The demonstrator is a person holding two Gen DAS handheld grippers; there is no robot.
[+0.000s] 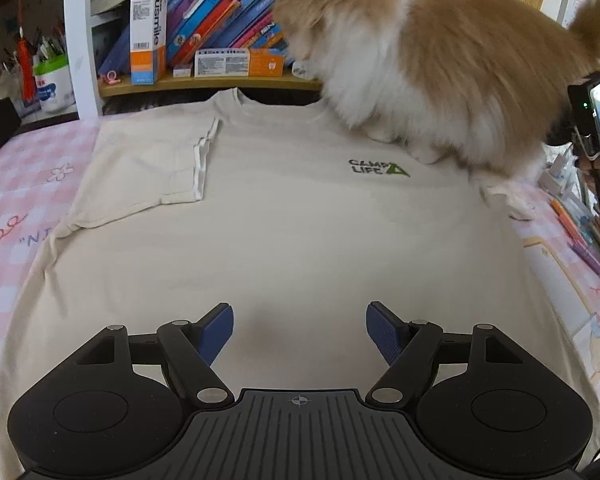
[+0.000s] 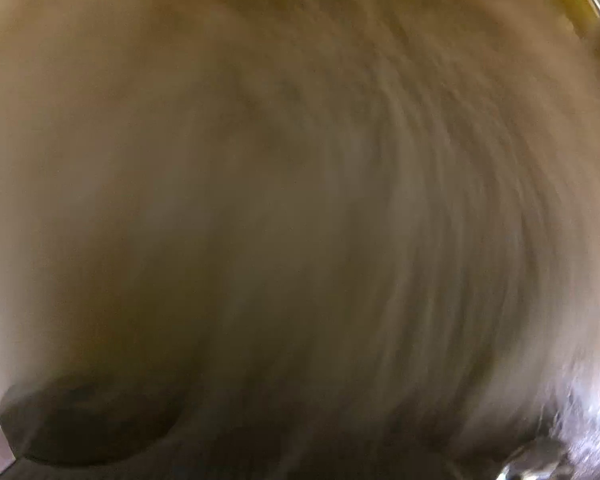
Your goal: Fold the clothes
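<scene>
A beige T-shirt (image 1: 284,224) lies flat, front up, with a small green chest logo (image 1: 378,168). Its left sleeve (image 1: 140,168) is folded inward over the body. My left gripper (image 1: 300,316) hovers over the shirt's lower middle, open, with nothing between its blue pads (image 1: 220,332). A fluffy orange-and-white cat (image 1: 440,60) stands on the shirt's right shoulder and hides that sleeve. The right wrist view is filled with blurred cat fur (image 2: 300,160). Only a dark part of the right gripper's body (image 2: 80,424) shows there; its fingers are hidden.
The shirt rests on a pink checked sheet (image 1: 16,200). A shelf of books and boxes (image 1: 212,20) runs along the back. The right hand-held unit's screen (image 1: 594,108) shows at the right edge, behind the cat. Pens and small clutter (image 1: 580,224) lie at the right.
</scene>
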